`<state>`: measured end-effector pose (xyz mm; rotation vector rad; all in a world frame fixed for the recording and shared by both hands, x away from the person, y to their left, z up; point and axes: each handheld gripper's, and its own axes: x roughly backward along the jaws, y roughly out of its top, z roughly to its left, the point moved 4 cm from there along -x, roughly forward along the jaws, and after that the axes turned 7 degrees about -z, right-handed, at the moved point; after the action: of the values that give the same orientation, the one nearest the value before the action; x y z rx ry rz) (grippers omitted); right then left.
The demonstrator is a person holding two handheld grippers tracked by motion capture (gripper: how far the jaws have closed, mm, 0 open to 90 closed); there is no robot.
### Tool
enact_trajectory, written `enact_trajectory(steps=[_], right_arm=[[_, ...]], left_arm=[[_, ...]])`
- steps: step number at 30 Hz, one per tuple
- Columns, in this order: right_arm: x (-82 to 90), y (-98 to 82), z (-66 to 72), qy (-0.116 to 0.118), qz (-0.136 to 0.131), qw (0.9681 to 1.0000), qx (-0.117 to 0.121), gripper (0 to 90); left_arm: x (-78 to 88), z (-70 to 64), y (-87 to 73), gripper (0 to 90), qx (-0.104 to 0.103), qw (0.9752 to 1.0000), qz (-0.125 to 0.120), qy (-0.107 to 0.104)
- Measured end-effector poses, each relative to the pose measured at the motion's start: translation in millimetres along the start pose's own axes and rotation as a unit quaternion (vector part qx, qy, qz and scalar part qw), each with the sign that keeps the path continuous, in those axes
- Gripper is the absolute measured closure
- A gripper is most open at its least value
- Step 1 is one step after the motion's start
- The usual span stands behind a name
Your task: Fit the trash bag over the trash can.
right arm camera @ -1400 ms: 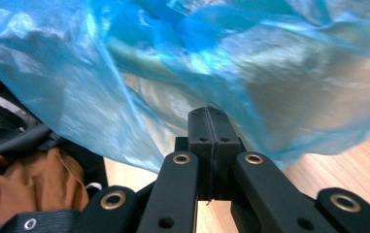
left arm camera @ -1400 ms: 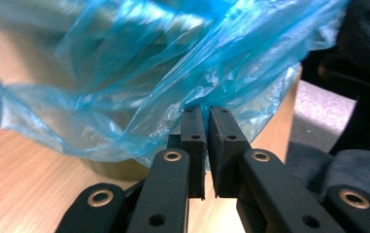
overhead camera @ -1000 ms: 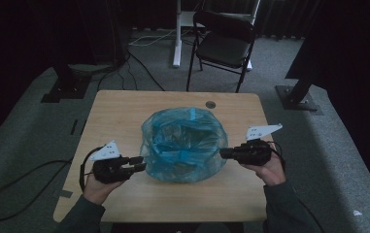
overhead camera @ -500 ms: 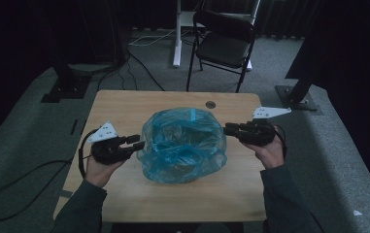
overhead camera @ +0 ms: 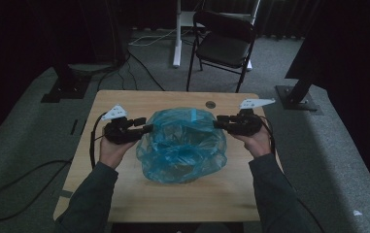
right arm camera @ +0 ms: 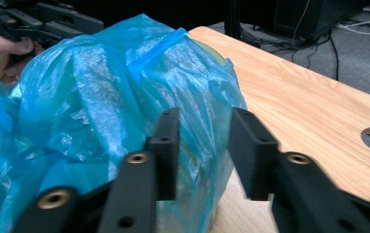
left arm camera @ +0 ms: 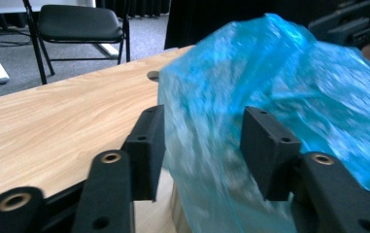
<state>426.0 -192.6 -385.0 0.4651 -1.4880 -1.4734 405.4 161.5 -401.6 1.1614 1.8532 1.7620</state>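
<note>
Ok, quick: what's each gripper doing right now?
Left gripper: open, jaws just been opening, crinkled translucent blue plastic bag film between them, not pinched.
Right gripper: open, jaws just been opening, bag film between them, not pinched.

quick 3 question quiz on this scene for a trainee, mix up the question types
1. True or false: the blue plastic bag hangs in the air above the wooden table.
2. Which piece of furniture stands on the floor beyond the table? A) a stool B) a black folding chair C) a sofa
3. Fill in: the film of the bag lies between the fingers of the left gripper, and those fingers stand ____.

Key
1. False: it rests on the table, between the left gripper and the right gripper.
2. B
3. Open: both grippers have just been opening, with bag film in each gap.
</note>
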Motion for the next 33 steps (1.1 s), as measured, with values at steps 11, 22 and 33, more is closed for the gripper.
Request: enact_trajectory(steps=[11,22,33], right_arm=[[-13.5,6.2,-11.8,-0.016,0.002,0.9998,-0.014,89.7],[-38.4,-1.4,-34.9,-0.045,0.016,0.9975,-0.052,89.9],[-52.1,-17.7,-53.1,-0.085,0.061,0.9905,-0.089,90.0]], left_arm=[[-19.5,8.4,9.8,89.3,0.012,0.9999,-0.003,-0.005],[-52.4,31.1,-3.4,89.5,0.065,0.9978,0.01,0.008],[-69.6,48.0,-26.9,89.5,0.115,0.9924,0.04,0.017]])
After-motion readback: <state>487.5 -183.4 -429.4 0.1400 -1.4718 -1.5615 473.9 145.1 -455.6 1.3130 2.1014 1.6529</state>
